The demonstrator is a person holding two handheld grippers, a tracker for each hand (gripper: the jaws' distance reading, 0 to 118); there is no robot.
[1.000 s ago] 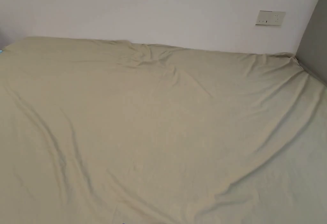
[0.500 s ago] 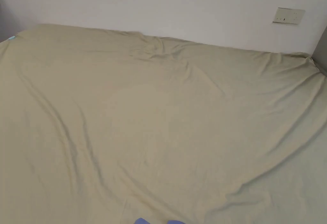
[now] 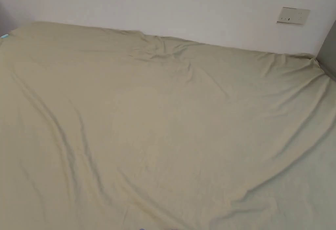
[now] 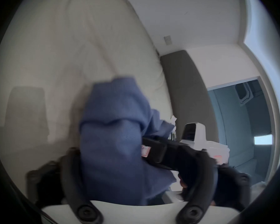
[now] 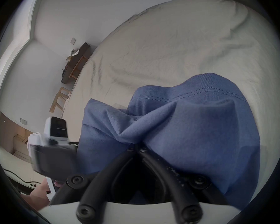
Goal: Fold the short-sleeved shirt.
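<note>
Head view: beige bed sheet (image 3: 157, 125) spread wide, creased, reaching a white wall (image 3: 164, 4) bearing a socket plate (image 3: 293, 15); grey headboard (image 3: 328, 56) at far right edge.

Right gripper view: right gripper (image 5: 138, 146) clenched on a gathered bunch of the blue short-sleeved shirt (image 5: 192, 122), both jaws meeting at the cloth. Shirt draped over and around the jaws, stitched hem uppermost, held above the sheet (image 5: 168, 41). Left gripper (image 5: 55, 154) close at the left, touching the same cloth; a hand (image 5: 39, 193) beneath it.

Left gripper view: blurred. Shirt (image 4: 113, 138) hanging between the two jaws of the left gripper (image 4: 141, 171); jaw arms spread wide, tips hidden by cloth, grip state cannot be told. Right gripper (image 4: 184, 150) just beyond the cloth. Headboard (image 4: 184, 90) and an open doorway (image 4: 241, 122) behind.
</note>
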